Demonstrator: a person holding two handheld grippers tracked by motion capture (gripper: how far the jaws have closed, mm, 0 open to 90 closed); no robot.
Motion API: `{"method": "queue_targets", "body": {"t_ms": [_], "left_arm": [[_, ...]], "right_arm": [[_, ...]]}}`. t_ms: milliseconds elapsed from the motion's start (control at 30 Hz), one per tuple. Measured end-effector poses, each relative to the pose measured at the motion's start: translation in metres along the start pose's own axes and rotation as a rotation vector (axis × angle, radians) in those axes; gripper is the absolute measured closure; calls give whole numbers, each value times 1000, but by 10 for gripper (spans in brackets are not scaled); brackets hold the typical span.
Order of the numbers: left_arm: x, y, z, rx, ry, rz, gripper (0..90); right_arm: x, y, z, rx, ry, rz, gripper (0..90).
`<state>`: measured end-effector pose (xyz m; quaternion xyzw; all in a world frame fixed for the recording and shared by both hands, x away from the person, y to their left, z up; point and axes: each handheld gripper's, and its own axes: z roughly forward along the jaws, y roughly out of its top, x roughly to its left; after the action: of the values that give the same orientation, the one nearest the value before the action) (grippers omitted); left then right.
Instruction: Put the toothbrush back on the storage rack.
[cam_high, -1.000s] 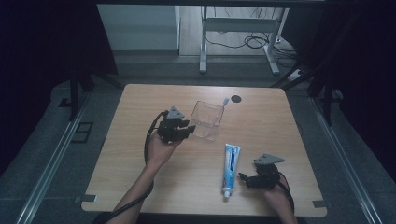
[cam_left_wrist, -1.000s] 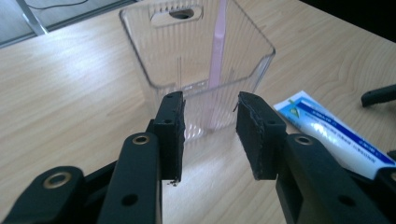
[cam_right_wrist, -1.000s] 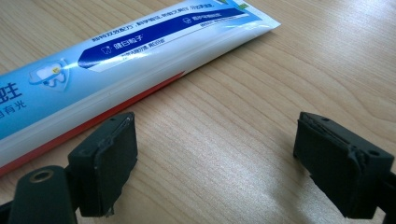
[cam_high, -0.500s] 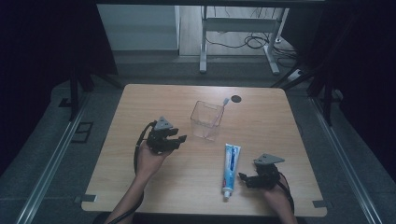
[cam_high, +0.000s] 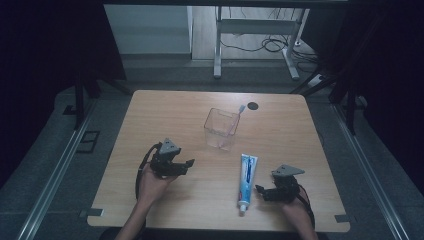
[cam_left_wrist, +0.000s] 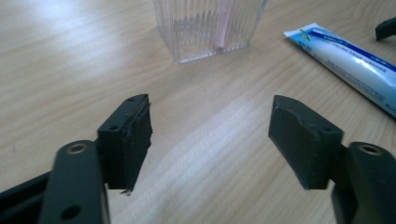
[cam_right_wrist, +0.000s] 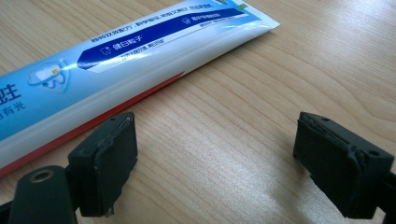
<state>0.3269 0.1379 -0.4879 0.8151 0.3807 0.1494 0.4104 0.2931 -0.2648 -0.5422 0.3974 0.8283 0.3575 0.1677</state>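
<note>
A clear ribbed plastic cup (cam_high: 220, 129) stands upright near the table's middle with a toothbrush (cam_high: 241, 108) leaning in it, the head over the far rim. The cup (cam_left_wrist: 208, 25) is also ahead in the left gripper view. A blue-and-white toothpaste tube (cam_high: 246, 182) lies flat at the front right. My left gripper (cam_high: 186, 164) sits low at the front left, well short of the cup; its jaws have just been opening and nothing is between them (cam_left_wrist: 210, 135). My right gripper (cam_high: 261, 191) rests open just right of the tube (cam_right_wrist: 116, 60), its jaws empty (cam_right_wrist: 212, 158).
The wooden table (cam_high: 150, 115) has a small dark round spot (cam_high: 253, 105) near its far edge. Dark floor and metal rails surround it, and a desk frame (cam_high: 255, 45) with cables stands beyond.
My left gripper has drawn back from the cup toward the front left and sunk lower, its jaws wider apart. The cup, toothbrush, tube and right gripper have stayed put.
</note>
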Motion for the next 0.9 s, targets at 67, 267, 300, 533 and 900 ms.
{"method": "queue_targets", "body": {"t_ms": [67,267,300,533,900], "left_arm": [[-1,-4,-2,6,1,1,283],[-5,-20,-4,35,3,-3,194],[-5,-22,-5,40,4,-6,187],[-7,-43,-4,64,-3,-42,136],[-14,-61,3,142,41,10,6]], "right_arm": [[0,0,0,0,0,0,134],[0,0,0,0,0,0,134],[0,0,0,0,0,0,134],[0,0,0,1,0,2,134],[0,0,0,-1,1,-1,134]]}}
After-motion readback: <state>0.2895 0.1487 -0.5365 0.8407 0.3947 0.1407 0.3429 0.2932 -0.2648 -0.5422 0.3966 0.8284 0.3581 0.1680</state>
